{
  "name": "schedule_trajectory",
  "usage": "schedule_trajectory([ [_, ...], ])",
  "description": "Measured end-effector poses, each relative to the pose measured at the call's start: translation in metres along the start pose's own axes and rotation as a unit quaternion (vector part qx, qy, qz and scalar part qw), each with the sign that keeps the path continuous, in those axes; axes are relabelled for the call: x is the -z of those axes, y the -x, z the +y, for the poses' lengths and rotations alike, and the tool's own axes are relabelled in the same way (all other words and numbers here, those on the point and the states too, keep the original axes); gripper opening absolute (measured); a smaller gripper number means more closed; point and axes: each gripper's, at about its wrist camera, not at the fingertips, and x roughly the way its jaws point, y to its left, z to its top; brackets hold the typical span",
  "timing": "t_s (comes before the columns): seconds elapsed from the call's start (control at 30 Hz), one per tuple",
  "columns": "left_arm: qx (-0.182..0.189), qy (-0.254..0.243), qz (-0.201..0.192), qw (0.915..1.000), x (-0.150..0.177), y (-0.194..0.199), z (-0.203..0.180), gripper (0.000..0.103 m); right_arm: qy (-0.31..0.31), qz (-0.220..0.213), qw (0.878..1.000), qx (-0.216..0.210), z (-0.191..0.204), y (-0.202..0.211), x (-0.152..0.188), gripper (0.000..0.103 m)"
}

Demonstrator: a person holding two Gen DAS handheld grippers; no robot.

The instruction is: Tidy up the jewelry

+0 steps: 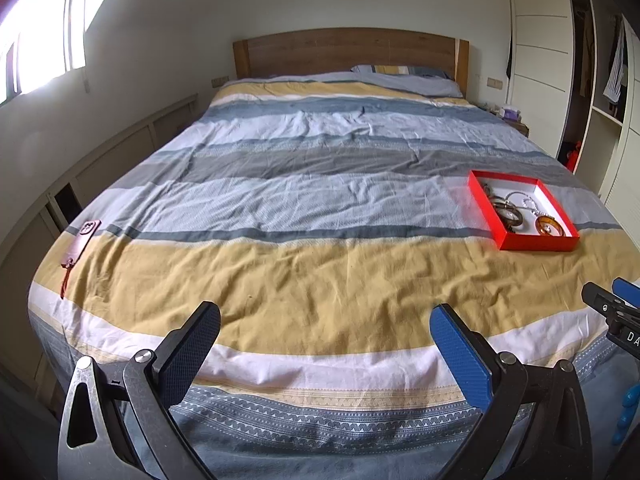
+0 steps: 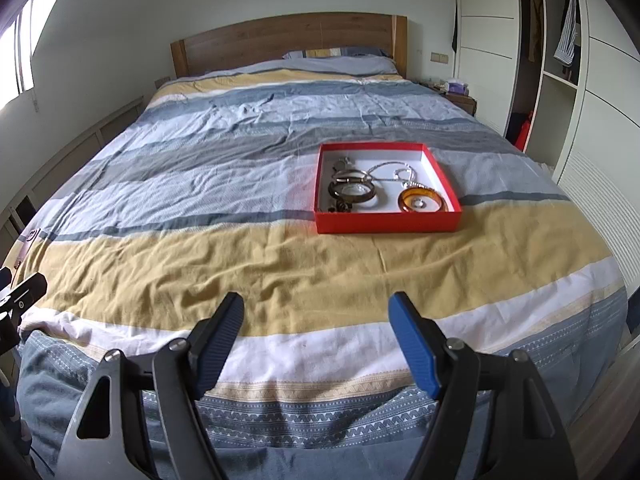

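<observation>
A shallow red box (image 2: 387,227) with a white inside lies on the striped bedspread, toward the right side of the bed; the left wrist view shows the red box (image 1: 536,243) at its right. Inside lie an amber bangle (image 2: 422,200), a dark bangle (image 2: 353,191), a silver chain (image 2: 394,170) and other small pieces in a tangle. My right gripper (image 2: 318,312) hovers open over the foot of the bed, well short of the box, nothing between its fingers. My left gripper (image 1: 325,316) is open and empty too, farther left.
A brownish-red pouch with a cord (image 1: 80,242) lies near the bed's left edge. The wooden headboard (image 2: 288,40) and a pillow are at the far end. A white wardrobe (image 2: 560,80) stands along the right, low cabinets along the left wall.
</observation>
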Motion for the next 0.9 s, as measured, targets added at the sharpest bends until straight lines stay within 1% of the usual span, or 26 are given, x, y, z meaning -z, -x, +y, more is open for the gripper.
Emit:
schedule_trajectory([
  [0.5,0.012,0.004,0.044,0.9990,0.007,-0.045,0.003,0.102,0.002,0.045,0.999,0.012,-0.002,-0.040,0.010,0.073],
  [0.73,0.014,0.000,0.056,0.9983,0.010,-0.059,0.002,0.102,0.003,0.063,0.998,0.016,-0.004,-0.056,0.014,0.073],
  [0.9,0.011,0.000,0.058,0.9982,0.011,-0.064,0.003,0.102,0.006,0.068,0.998,0.017,-0.003,-0.061,0.015,0.073],
])
